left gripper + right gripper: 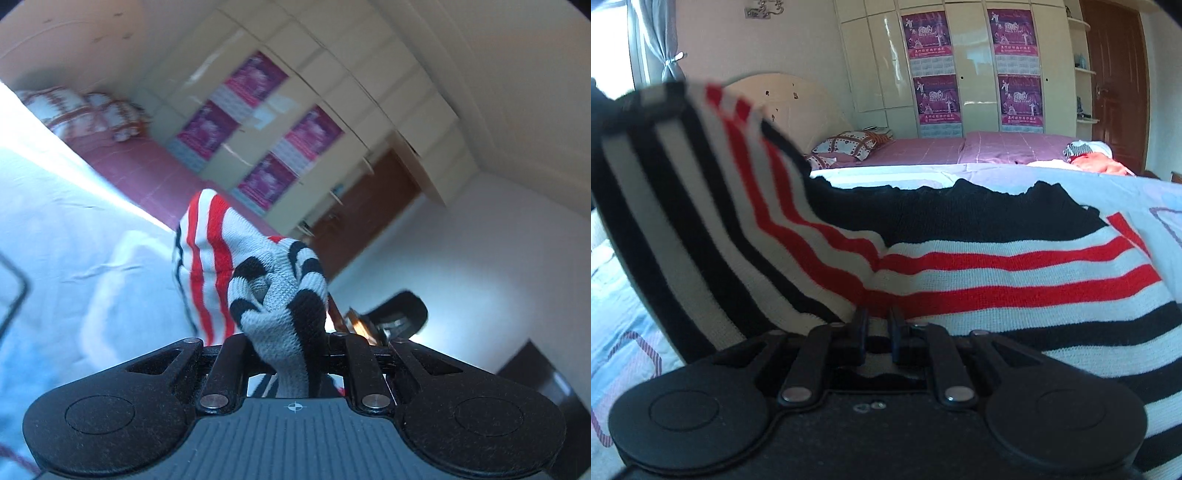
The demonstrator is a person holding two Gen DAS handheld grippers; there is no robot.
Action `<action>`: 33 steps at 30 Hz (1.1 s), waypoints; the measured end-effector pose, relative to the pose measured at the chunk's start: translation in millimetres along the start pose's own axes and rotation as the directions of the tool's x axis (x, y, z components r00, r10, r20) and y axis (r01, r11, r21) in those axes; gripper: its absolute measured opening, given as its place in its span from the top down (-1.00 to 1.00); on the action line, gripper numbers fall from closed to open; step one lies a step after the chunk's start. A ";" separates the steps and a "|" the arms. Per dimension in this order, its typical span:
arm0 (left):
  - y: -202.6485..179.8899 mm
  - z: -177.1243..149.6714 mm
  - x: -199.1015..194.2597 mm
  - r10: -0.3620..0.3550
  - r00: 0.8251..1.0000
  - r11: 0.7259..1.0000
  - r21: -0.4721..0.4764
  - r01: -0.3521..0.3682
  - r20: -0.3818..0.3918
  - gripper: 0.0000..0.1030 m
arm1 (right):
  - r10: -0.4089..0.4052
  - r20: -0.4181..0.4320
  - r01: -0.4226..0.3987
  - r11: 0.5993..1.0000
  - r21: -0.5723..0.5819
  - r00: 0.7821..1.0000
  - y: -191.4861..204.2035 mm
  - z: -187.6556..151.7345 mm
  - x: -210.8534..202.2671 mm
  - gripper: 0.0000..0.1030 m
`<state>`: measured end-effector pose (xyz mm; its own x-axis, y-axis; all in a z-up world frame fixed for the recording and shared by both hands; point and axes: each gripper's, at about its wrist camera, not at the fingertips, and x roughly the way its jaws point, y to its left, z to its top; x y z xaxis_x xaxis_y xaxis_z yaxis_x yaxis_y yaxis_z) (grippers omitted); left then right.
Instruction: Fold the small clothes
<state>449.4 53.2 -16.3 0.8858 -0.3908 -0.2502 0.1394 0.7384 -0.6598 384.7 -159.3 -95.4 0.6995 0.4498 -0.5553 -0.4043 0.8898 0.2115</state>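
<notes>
1. in the left wrist view my left gripper (288, 350) has its jaws closed on a bunched corner of the striped sweater (236, 266). the knit wads up right between the fingers and rises away from them, held clear of the white sheet (74, 240). the red and black stripes run lengthwise up the raised fold, which points toward the wardrobe (295, 122) and its purple posters (255, 79). this view is tilted and blurred. only here do i see a dark object (399, 310) just right of the cloth, which i cannot identify.

2. in the right wrist view my right gripper (877, 328) has its jaws narrow, pinching the sweater's (997, 273) near edge. here the garment spreads flat across the bed, its stripes and long axis running left to right across the fingers' line. its left part lifts steeply toward the upper left. this view alone shows the solid black panel (960, 210) at the far edge, the pink bed (960, 147), the patterned pillows (849, 146), another heap of clothes (1089, 157) and the brown door (1115, 74).
</notes>
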 end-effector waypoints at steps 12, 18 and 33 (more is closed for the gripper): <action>-99.3 -97.0 128.6 0.027 0.850 0.968 0.225 0.109 -0.527 0.25 | 0.079 0.100 -0.123 0.791 0.600 0.992 -148.8 -46.1 -109.8 0.39; -112.8 -75.8 65.9 -0.098 0.901 0.968 0.171 0.185 -0.423 -0.29 | 0.054 0.169 -0.153 0.740 0.655 0.984 -175.8 -50.2 -167.1 -0.55; -3.0 -52.7 -11.0 0.213 0.945 0.977 0.082 -0.199 -0.247 -0.35 | 0.255 0.076 -0.217 0.589 0.778 0.964 -151.0 -5.2 -105.1 -0.59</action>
<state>415.9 26.4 -49.0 0.7578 -0.3477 -0.5521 -0.0035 0.8440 -0.5363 369.1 -341.3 -73.1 0.6163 0.6661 -0.4201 0.0682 0.4864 0.8711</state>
